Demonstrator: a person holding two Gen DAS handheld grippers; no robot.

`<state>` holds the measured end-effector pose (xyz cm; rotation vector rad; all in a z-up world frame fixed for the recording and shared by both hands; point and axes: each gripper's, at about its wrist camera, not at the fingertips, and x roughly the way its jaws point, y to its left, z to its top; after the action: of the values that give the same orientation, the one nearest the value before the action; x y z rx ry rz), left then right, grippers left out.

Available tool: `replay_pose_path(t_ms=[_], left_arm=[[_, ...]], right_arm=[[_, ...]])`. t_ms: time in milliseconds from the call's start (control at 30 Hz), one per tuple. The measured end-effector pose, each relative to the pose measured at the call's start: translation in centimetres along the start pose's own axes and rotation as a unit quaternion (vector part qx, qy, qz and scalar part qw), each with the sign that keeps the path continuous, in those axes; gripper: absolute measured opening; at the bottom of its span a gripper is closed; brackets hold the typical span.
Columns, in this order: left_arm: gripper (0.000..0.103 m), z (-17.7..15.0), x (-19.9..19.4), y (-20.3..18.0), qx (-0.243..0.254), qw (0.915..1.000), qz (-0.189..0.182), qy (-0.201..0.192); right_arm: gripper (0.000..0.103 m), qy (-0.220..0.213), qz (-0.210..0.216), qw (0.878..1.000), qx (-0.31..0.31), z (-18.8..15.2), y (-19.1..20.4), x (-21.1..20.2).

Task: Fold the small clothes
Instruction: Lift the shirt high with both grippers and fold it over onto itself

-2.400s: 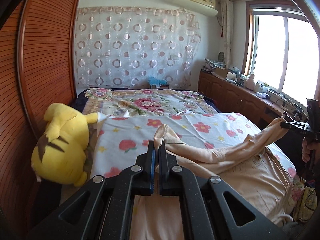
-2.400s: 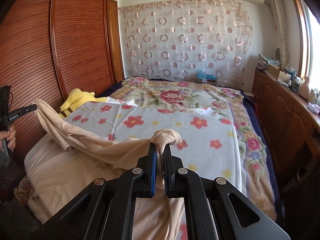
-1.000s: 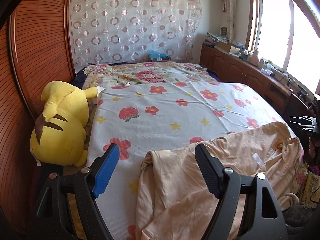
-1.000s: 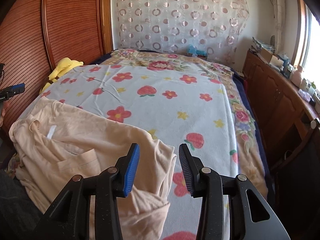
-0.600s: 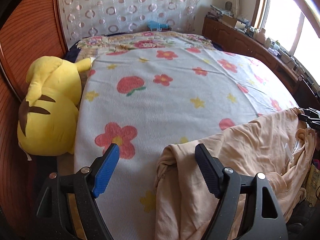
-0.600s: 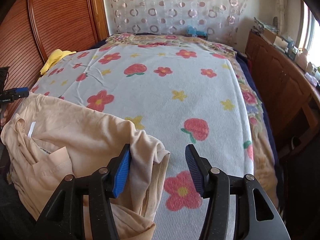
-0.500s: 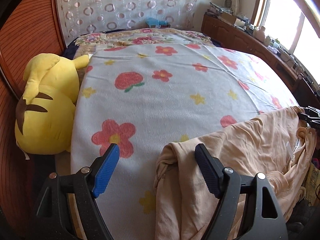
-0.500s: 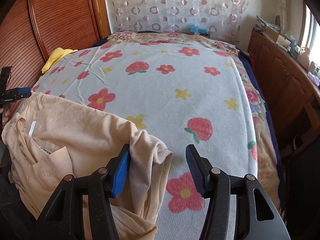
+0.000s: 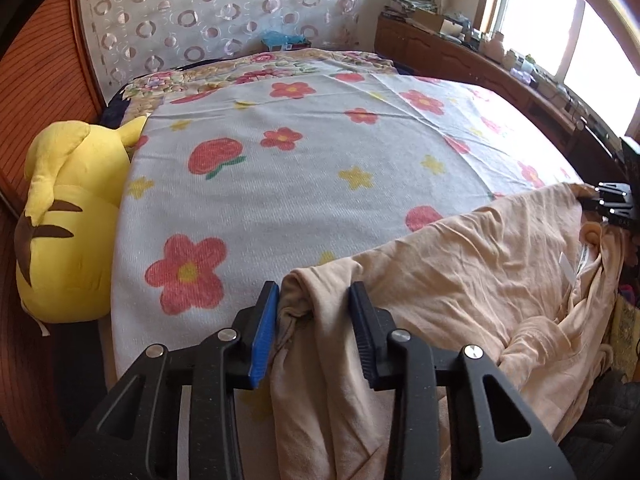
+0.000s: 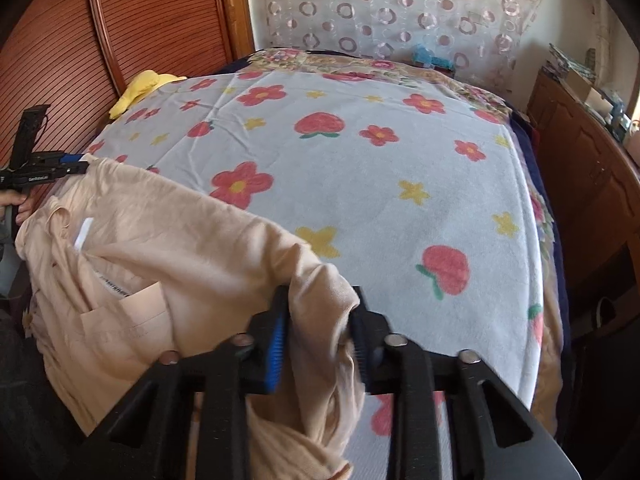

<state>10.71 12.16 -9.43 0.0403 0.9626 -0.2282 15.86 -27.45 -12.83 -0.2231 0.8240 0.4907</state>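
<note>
1. The left gripper (image 9: 314, 312) has just been closing; its blue-padded left finger and black right finger now press on a bunched corner of the peach-coloured soft cotton garment (image 9: 472, 276) between them, jaws partly open around the thick fold.
2. The right gripper (image 10: 320, 322) has also just been closing; its pads squeeze the other bunched corner of the same garment (image 10: 188, 260), the cloth filling the narrow gap and hanging below the fingers.
3. The garment lies across the near edge of the bed, one long edge stretched between the two grippers, the rest wrinkled and drooping off the near side; a white label (image 10: 83, 233) shows near its neckline.
4. Under it is a pale blue bedspread printed with red flowers and yellow stars (image 9: 304, 184), flat and mostly bare beyond the garment.
5. In the right wrist view a person's hand (image 10: 16, 202) holds the left gripper's handle at the far left.
6. A yellow plush toy with brown stripes (image 9: 68, 216) lies just beside the bedspread's left edge, against a reddish slatted wooden wardrobe (image 10: 120, 20).
</note>
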Motion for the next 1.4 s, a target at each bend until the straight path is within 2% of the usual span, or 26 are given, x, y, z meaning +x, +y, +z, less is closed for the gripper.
replay_pose_path(t_ms=[33,133,267,433,567,767,867,967,1100,1200,1267,1333,1400], left_arm=[[0.036,0.0,0.0,-0.1,0.001,1.0000,-0.001,0.002],[0.014,-0.2,-0.7,-0.6,0.005,0.9999,0.001,-0.009],[0.012,-0.6,-5.8,-1.9,-0.001,0.9964,0.010,-0.084],[0.011,-0.3,-15.2,-3.7,-0.004,0.9811,0.005,-0.193],[0.011,0.6,-22.5,-4.4,0.004,0.9617,0.006,-0.274],[0.011,2.2,-31.2,-4.5,0.011,0.9296,0.005,-0.368],[0.011,3.8,-34.6,-5.0,0.033,0.9166,0.016,-0.398],[0.011,4.8,-38.0,-5.5,0.046,0.8995,0.024,-0.434],[0.011,5.5,-40.9,-5.6,0.052,0.8842,0.030,-0.463],[0.011,5.9,-41.9,-5.2,0.050,0.8789,0.035,-0.473],[0.011,6.5,-41.8,-4.9,0.045,0.8784,0.041,-0.474],[0.011,7.3,-41.1,-4.4,0.041,0.8796,0.044,-0.472],[0.011,8.5,-39.7,-3.6,0.032,0.8846,0.051,-0.462]], right_arm=[[0.015,-0.001,0.005,1.000,-0.001,-0.2,0.1,-0.1],[0.012,-0.015,0.013,1.000,0.000,-0.8,0.2,-0.8],[0.011,-0.105,0.010,0.994,0.029,-1.5,0.1,-5.5],[0.010,-0.195,-0.014,0.981,0.011,-1.8,1.7,-13.7],[0.010,-0.249,-0.018,0.968,-0.003,-1.0,2.5,-20.2],[0.010,-0.323,-0.032,0.945,-0.030,0.8,3.4,-30.0],[0.010,-0.359,-0.045,0.931,-0.048,1.6,3.9,-34.9],[0.010,-0.392,-0.060,0.916,-0.060,2.5,4.2,-39.3],[0.010,-0.426,-0.081,0.898,-0.076,3.4,5.0,-43.9],[0.010,-0.439,-0.092,0.889,-0.085,4.0,5.5,-46.3],[0.010,-0.441,-0.101,0.888,-0.088,4.6,5.7,-46.7],[0.010,-0.435,-0.104,0.890,-0.090,5.7,5.4,-46.6],[0.010,-0.422,-0.108,0.896,-0.090,7.3,5.7,-44.6]])
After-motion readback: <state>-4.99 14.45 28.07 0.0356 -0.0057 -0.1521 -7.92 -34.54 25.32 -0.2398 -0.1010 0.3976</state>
